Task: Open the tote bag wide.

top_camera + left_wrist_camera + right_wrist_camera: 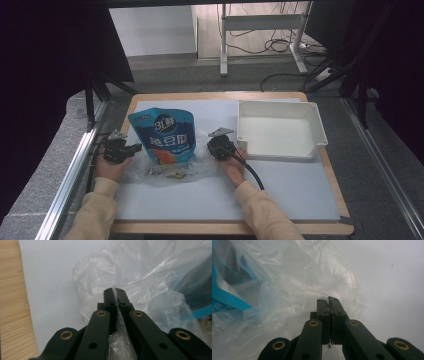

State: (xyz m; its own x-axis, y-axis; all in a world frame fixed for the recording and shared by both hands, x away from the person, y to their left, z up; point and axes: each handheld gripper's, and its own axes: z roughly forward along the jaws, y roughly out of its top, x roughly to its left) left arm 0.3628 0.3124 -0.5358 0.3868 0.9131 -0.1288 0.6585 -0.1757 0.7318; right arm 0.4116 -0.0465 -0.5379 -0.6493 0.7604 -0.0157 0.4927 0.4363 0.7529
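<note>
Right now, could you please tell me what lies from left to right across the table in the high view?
Left gripper → blue pouch → right gripper → white tray.

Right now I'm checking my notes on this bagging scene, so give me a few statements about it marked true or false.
1. Both grippers pinch the clear plastic bag. True: the left gripper and the right gripper each have film between closed jaws.
2. The blue pouch lies in the white tray. False: it sits in the bag, left of the tray.
3. The white tray holds several items. False: it holds nothing.
4. The bag rests on the grey mat. True.
</note>
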